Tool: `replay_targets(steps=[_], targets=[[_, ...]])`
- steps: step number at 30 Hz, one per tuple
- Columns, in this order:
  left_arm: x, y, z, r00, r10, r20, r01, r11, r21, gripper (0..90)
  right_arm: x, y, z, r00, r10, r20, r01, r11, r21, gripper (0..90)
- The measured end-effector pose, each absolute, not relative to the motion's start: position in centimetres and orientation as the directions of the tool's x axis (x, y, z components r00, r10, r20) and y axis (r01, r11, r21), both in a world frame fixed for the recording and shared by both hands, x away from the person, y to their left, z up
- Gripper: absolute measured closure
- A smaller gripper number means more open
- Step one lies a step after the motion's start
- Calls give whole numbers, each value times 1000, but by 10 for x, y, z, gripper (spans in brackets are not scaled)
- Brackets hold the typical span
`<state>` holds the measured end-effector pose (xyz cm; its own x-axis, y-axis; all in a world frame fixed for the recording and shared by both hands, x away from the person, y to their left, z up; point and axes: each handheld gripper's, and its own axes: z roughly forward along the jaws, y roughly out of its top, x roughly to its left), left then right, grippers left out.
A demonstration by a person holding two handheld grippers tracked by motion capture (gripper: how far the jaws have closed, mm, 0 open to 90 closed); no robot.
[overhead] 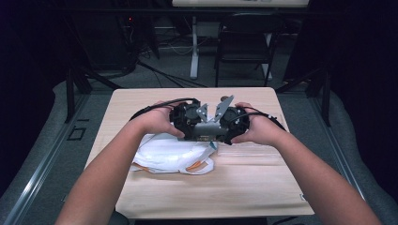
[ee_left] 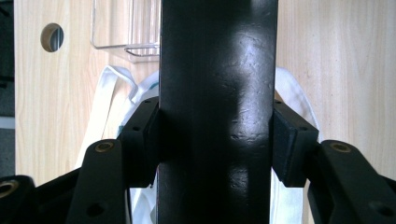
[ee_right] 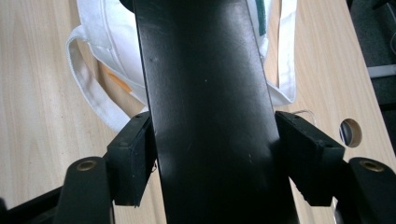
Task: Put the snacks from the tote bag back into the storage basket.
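room: bare light wooden table (overhead: pixel 263 187) near edge | flat black glossy bar (ee_left: pixel 215 112) runs lengthwise along both grippers' jaws, over white cloth bag (overhead: pixel 164 154) | left gripper (ee_left: pixel 215 140), right gripper (ee_right: pixel 219 158) both clamped on it

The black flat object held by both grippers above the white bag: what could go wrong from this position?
1. Both the left gripper and the right gripper clamp the same black flat object. If the hands pull apart or twist unevenly, it may slip from one pair of pads.
2. The object hangs over the white cloth bag; lowering it blindly could catch a bag handle.
3. A clear plastic tray lies nearby and might be knocked.
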<state>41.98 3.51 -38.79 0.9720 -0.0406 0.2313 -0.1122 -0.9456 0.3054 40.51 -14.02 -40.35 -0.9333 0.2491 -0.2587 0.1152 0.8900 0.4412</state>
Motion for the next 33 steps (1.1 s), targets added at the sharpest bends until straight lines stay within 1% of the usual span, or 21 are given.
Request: replay_targets(steps=[1, 2, 6, 7, 13, 18, 20, 23, 26, 29, 33], targets=[[420, 35, -387, 971, -45, 236, -117, -946, 302, 435, 404, -140, -406, -931, 267, -248, 128, 876, 464, 319], [419, 34, -387, 971, -47, 235, -119, -945, 305, 435, 405, -140, -406, -934, 255, -250, 123, 887, 446, 320], [418, 33, -386, 969, -52, 241, -128, -942, 310, 435, 406, -138, -409, -936, 258, -238, 130, 884, 450, 331], [418, 32, -387, 970, -50, 238, -126, -941, 315, 435, 406, -138, -409, -939, 245, -240, 122, 893, 433, 333], [416, 29, -389, 969, -51, 243, -128, -941, 314, 435, 406, -135, -415, -944, 253, -212, 136, 883, 450, 370], [416, 28, -389, 963, -73, 261, -154, -940, 305, 434, 408, -136, -417, -947, 244, -209, 131, 888, 441, 392], [415, 28, -390, 964, -67, 258, -147, -941, 306, 432, 408, -136, -417, -952, 231, -201, 127, 896, 426, 406], [415, 27, -391, 963, -68, 260, -149, -940, 306, 431, 409, -136, -419, -953, 234, -195, 131, 893, 430, 409], [415, 27, -392, 963, -68, 262, -151, -939, 310, 430, 410, -136, -418, -956, 218, -195, 125, 908, 401, 414], [414, 27, -392, 960, -72, 269, -158, -937, 311, 426, 410, -137, -419, -958, 217, -189, 124, 903, 411, 417], [415, 28, -390, 958, -71, 277, -161, -935, 317, 415, 411, -138, -418, -957, 210, -198, 117, 910, 399, 420]])
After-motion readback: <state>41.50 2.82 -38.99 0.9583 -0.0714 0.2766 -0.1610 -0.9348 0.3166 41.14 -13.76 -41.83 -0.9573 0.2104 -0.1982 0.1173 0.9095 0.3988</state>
